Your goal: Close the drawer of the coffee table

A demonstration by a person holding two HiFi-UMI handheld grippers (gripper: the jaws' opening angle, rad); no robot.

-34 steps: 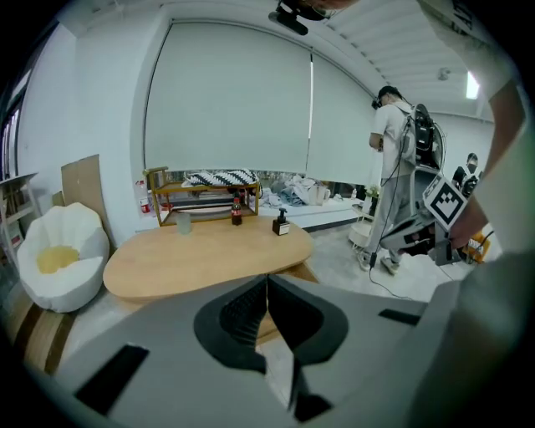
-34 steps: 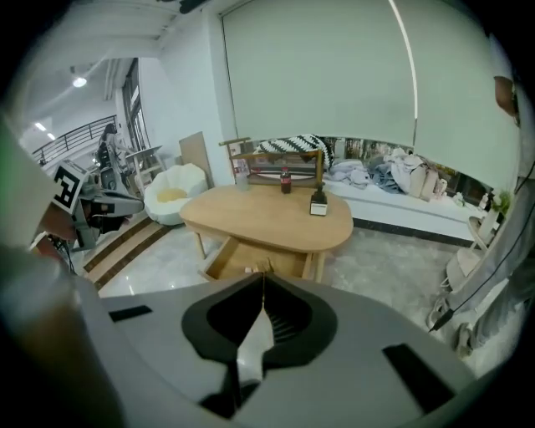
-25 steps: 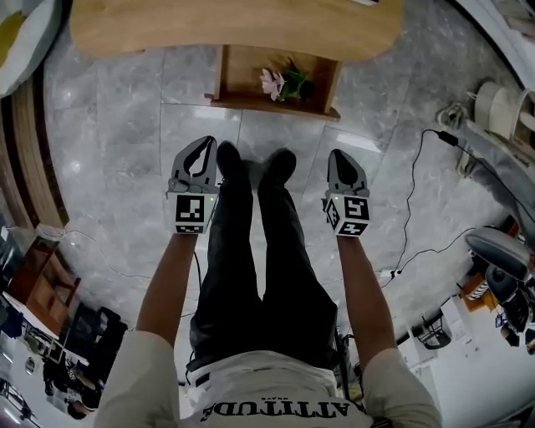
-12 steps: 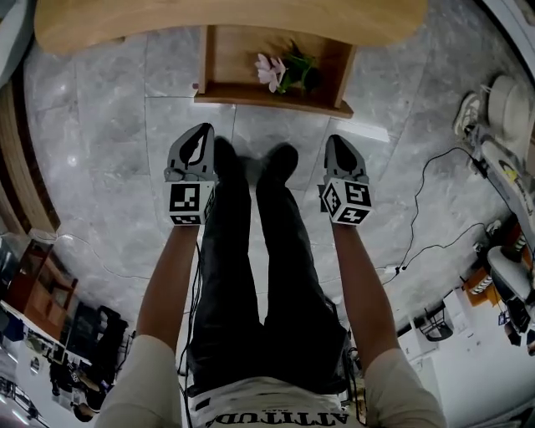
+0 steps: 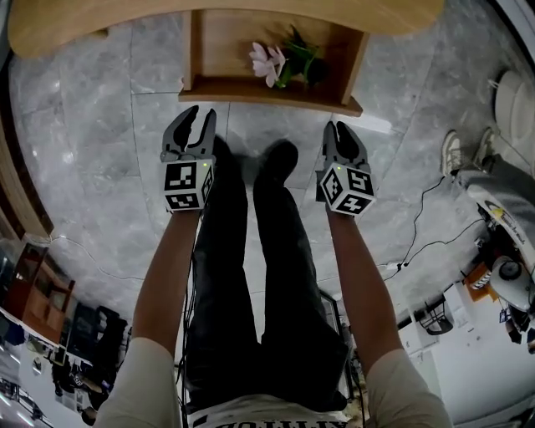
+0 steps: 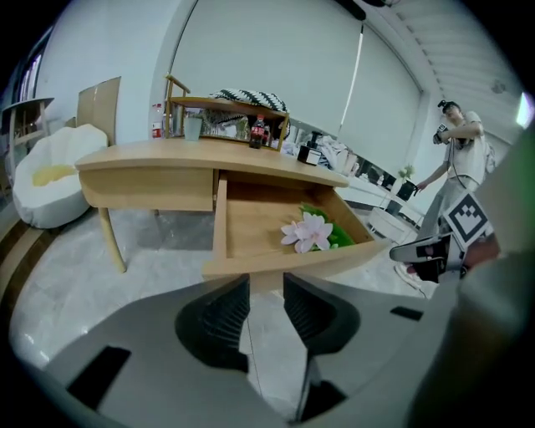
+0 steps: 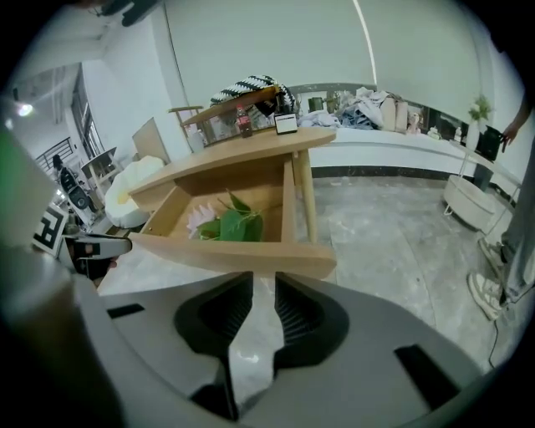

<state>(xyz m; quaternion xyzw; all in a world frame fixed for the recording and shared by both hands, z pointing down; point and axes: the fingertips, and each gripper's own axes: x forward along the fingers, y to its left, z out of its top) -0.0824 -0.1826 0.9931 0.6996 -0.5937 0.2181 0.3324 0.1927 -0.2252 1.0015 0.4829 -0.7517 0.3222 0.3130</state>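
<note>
Left tongs (image 5: 199, 115), right tongs (image 5: 339, 128), jaws just parted, nothing between, nearer the open drawer (image 5: 267, 90) than before

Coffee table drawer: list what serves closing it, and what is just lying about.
For the job:
- drawer, standing open
- coffee table
- left tool and right tool, jaws just been opening, nothing between them

Lying about:
- pink flower inside the drawer
- dark bottle on the tabletop
- white shoes on the floor
</note>
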